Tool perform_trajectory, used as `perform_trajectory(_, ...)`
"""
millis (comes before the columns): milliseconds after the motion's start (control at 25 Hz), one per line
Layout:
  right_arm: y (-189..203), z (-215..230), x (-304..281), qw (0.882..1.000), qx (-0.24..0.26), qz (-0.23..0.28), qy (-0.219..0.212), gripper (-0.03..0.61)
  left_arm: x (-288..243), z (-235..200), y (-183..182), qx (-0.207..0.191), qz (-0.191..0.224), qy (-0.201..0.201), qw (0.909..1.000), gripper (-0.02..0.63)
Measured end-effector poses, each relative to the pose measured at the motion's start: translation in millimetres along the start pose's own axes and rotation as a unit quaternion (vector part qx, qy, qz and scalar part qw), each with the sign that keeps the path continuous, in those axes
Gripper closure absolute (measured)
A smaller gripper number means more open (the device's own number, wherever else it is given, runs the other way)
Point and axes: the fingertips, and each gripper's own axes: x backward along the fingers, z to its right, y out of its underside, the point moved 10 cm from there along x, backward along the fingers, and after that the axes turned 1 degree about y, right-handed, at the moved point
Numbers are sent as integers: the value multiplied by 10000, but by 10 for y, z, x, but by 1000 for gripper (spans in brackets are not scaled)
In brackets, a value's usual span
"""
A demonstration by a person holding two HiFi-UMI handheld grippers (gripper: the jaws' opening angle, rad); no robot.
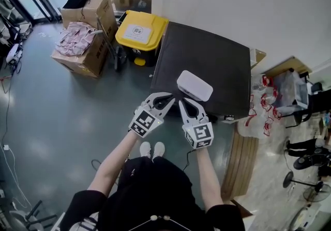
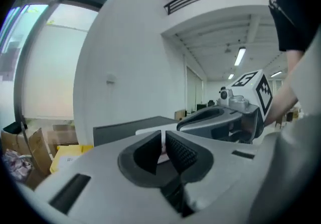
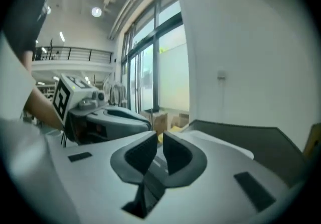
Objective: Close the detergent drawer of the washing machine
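Left gripper (image 1: pixel 169 100): jaws held narrowly apart, nothing gripped.
Right gripper (image 1: pixel 184 102): likewise narrowly apart, empty.
White rounded box (image 1: pixel 194 85): seen at the front edge of the dark-topped washing machine (image 1: pixel 207 59), just beyond both grippers.

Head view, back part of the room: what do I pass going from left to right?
open cardboard box of pink packets → yellow-lidded bin → dark-topped washing machine → translucent plastic crate
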Motion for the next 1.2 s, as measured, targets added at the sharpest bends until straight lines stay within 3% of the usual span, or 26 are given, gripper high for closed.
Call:
perform_trajectory(200, -594, -189, 368, 9926, -90, 1209, 33, 575, 383, 114, -545, 416, 871, -126, 9953, 586)
perform_trajectory(400, -887, -412, 690, 9866, -127, 1622, 122, 577, 746, 233, -842, 875, 1455, -178, 9853, 604)
perform_trajectory(760, -1041, -646, 1123, 9922, -100, 1214, 250, 577, 1186, 590, -957, 554, 1289, -356, 9895, 607)
perform_trajectory(1200, -1138, -670, 1292, 9918, 92, 1256, 228, 577, 1364, 557, -1064, 407, 1310, -659, 9884, 607)
